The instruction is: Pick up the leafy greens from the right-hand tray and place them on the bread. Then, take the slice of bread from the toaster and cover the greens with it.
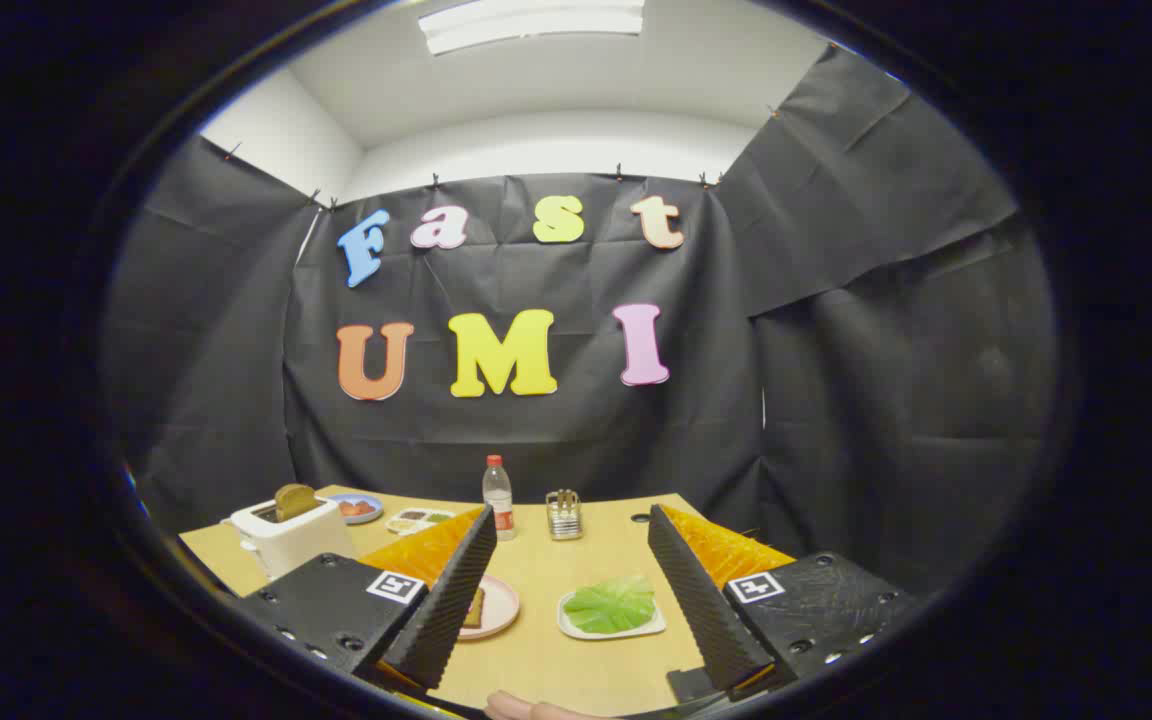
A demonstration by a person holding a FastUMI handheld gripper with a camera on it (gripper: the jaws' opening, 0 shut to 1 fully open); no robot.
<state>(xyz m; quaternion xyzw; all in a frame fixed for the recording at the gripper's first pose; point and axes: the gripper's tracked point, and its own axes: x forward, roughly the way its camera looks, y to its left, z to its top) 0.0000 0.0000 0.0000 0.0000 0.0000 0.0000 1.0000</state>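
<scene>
The leafy greens lie on a white tray between the fingers, nearer the right one. At nine o'clock from them, a pink plate carries bread (partly hidden by the left finger). The toaster with its slice stands at ten o'clock. The gripper hangs spread wide, holding nothing.

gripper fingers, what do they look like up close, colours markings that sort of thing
The gripper has two long black fingers with finely ribbed inner faces, tapering to a point. Their outer sides are bright orange with a textured surface. Each finger is carried on a black block studded with small screws, and each block bears a square black-and-white marker. No cables can be seen.
</scene>
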